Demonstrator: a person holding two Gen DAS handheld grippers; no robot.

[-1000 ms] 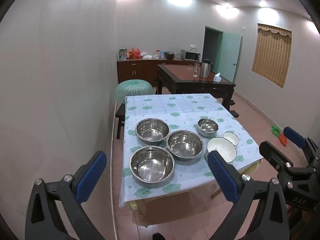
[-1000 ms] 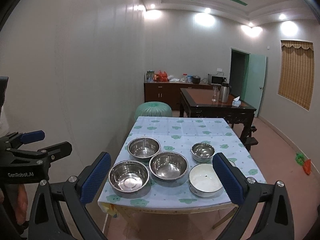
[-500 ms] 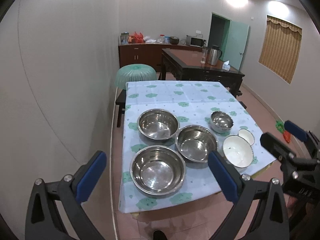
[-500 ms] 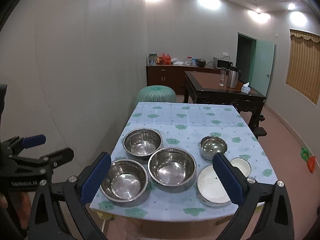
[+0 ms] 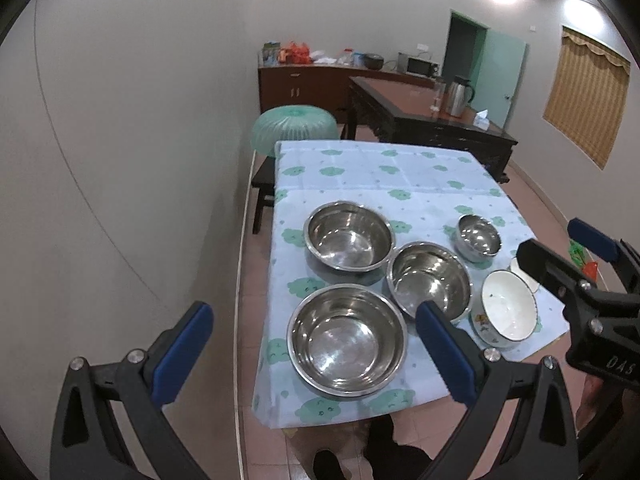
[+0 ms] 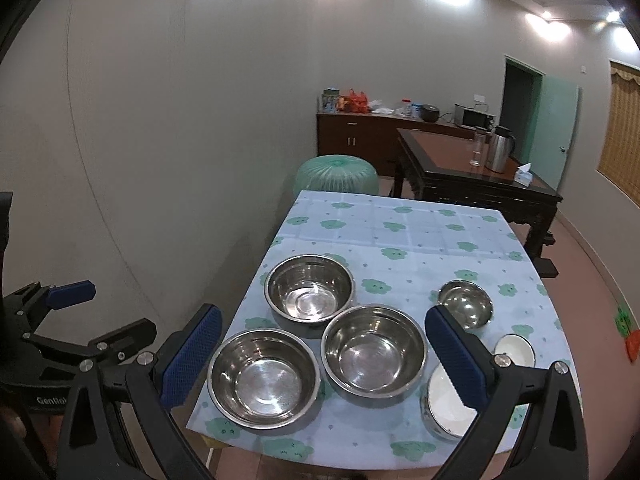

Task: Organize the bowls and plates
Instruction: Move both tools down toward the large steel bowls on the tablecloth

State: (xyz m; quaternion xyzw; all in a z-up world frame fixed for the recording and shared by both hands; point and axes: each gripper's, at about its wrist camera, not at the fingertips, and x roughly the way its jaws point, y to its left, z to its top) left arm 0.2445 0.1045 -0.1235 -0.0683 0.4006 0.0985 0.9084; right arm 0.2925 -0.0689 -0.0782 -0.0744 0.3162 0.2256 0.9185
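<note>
Three large steel bowls stand on the table (image 5: pixel 400 184): a near-left one (image 5: pixel 347 339) (image 6: pixel 265 377), a middle one (image 5: pixel 430 280) (image 6: pixel 374 350) and a far-left one (image 5: pixel 349 236) (image 6: pixel 310 289). A small steel bowl (image 5: pixel 478 237) (image 6: pixel 465 303) sits at the right. A white bowl (image 5: pixel 507 308) (image 6: pixel 446 404) and a small white dish (image 6: pixel 515 350) sit near the front right. My left gripper (image 5: pixel 316 352) and right gripper (image 6: pixel 320 356) are open, empty, above the front edge.
The table wears a light blue cloth with green prints (image 6: pixel 400 232). A wall runs along the left. A green stool (image 5: pixel 294 130) and a dark wooden table (image 5: pixel 424 120) with a kettle (image 5: pixel 458 96) stand behind. A sideboard (image 6: pixel 360 136) lines the back wall.
Both grippers have moved forward and closer to the table and tilted down; the bowls now look larger. Both stay open. Nothing on the table has moved.
</note>
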